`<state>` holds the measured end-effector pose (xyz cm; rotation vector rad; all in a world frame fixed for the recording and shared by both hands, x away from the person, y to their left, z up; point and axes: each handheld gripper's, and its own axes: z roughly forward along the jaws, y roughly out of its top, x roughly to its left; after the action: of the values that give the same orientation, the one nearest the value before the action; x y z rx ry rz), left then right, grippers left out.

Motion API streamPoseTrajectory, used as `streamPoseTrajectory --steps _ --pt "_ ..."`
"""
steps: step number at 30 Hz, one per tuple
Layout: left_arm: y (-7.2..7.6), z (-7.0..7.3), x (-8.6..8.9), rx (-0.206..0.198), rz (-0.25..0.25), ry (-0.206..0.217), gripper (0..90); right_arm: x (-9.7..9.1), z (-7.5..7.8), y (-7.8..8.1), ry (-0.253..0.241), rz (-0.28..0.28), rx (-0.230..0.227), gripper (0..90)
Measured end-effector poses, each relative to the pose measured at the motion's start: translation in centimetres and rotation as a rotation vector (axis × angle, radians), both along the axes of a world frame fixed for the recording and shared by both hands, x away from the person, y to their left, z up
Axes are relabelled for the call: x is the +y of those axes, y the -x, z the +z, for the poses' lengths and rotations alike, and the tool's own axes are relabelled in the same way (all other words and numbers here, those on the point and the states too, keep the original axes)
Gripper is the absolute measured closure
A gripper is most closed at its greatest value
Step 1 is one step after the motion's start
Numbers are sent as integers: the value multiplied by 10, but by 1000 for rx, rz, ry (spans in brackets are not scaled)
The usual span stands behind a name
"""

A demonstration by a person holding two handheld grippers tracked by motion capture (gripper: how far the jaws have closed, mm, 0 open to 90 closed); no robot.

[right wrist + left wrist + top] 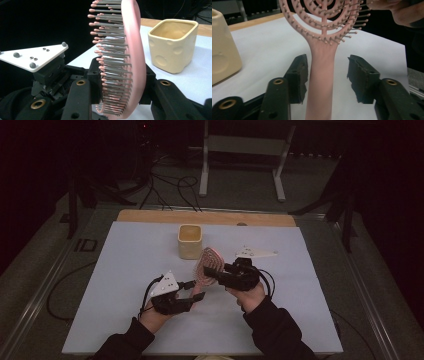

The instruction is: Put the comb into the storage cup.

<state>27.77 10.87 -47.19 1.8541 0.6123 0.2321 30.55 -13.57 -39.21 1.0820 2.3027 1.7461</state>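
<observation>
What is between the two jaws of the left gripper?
The pink brush handle, beside the left pad, with a gap to the other; seen in the left gripper view.

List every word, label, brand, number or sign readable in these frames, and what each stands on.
None can be read.
Pink plastic hairbrush: no print.
Cream ceramic square cup: round dimples, no lettering.
White paper sheet: blank.
Pale mark on the dark floor at the table's left: too dim to read.

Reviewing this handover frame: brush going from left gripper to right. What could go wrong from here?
1. The right gripper clamps the pink brush by its bristled head alone; bristles may give and the brush could slip or tilt.
2. The left gripper stands open around the handle, so nothing backs it up.
3. The cream cup sits close; a swing may knock it.
</observation>
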Motion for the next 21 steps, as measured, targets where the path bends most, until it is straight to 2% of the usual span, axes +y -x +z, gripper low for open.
streamPoseTrajectory --steps 6,11,12,13,14,16,19,21 --pt "0 3 0 16 17 -8 405 -4 3 -1 -4 -5 -10 642" --pt "-3 2 1 41 26 -32 274 -6 6 -2 -4 -14 -21 642" --pt "-3 3 1 51 18 -34 252 -7 7 -2 -4 -14 -23 642" --pt "-4 2 2 59 -12 -23 204 -7 8 -2 -5 -14 -26 642" --pt "-3 2 3 56 -20 -20 150 -8 9 -2 -7 -18 -26 642" --pt "-2 2 3 36 -28 -29 144 -9 10 -3 -9 -18 -31 642" --pt "-2 2 3 24 -35 -49 27 -10 12 -4 -9 -20 -34 642" --pt "-2 1 4 19 -40 -53 3 -11 14 -4 -9 -19 -36 642"
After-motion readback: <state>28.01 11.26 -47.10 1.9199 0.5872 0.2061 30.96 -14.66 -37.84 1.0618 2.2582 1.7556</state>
